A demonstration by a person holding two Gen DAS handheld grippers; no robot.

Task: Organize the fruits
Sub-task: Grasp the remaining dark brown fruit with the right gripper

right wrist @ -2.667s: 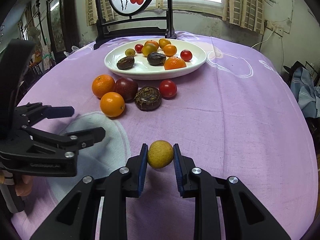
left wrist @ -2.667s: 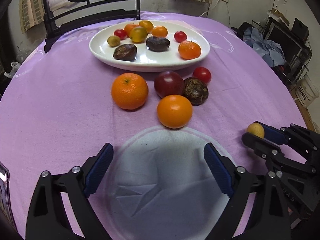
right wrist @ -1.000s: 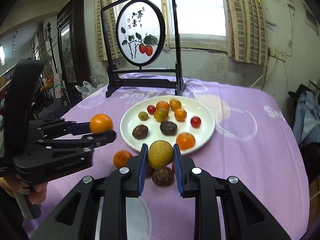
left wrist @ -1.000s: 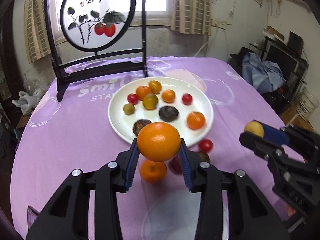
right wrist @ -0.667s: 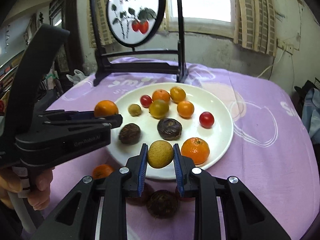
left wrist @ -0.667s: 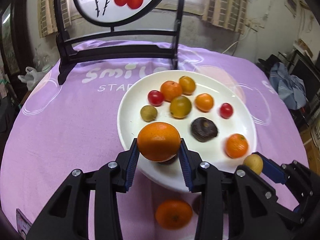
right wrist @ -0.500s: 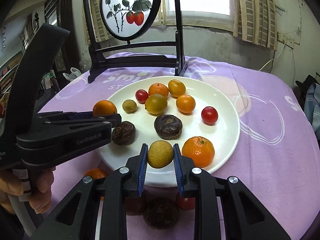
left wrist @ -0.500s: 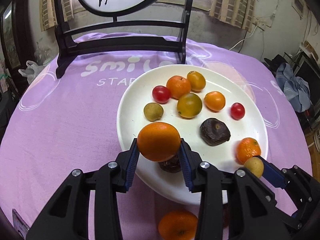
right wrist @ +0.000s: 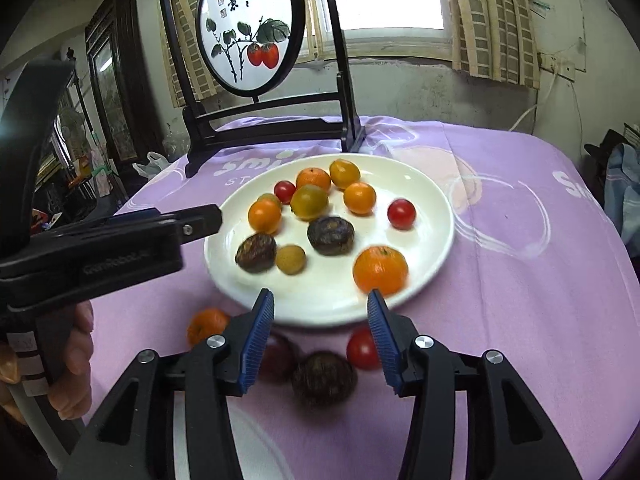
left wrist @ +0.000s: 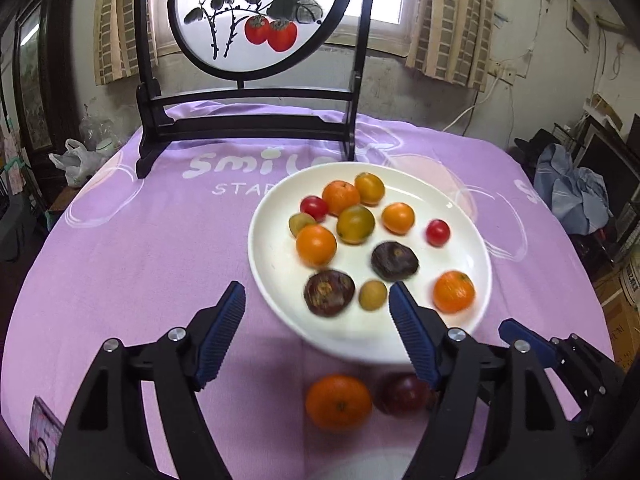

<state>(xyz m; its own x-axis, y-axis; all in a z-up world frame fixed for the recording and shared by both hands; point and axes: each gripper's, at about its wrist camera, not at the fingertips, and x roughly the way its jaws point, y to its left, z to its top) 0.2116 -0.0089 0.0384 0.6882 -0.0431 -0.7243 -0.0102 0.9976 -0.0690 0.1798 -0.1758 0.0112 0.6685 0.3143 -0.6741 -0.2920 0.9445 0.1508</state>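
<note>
A white plate [left wrist: 440, 200] [right wrist: 420, 240] on the purple cloth holds several fruits. Among them are an orange [left wrist: 316, 245] [right wrist: 264, 216] and a small yellow fruit [left wrist: 372, 295] [right wrist: 291, 259] beside a dark wrinkled fruit [left wrist: 329, 292]. My left gripper [left wrist: 316, 300] hangs over the plate's near left rim. Its jaws are opening and grip nothing. My right gripper [right wrist: 320, 300] stands at the plate's near edge, jaws opening, also with nothing in them. Off the plate lie an orange [left wrist: 338, 400] [right wrist: 206, 326], a dark red fruit [left wrist: 404, 394], a dark wrinkled fruit [right wrist: 323, 378] and a red tomato [right wrist: 362, 348].
A black stand with a round painted screen [left wrist: 248, 128] [right wrist: 272, 120] rises behind the plate. A person's hand [right wrist: 72, 360] grips the left tool's handle. A white bag [left wrist: 74, 160] and bundled blue cloth [left wrist: 572, 192] lie beyond the table's edges.
Both grippers opened. The orange left the left gripper and the yellow fruit left the right gripper; both now rest on the plate. Both grippers drew back a little from the plate.
</note>
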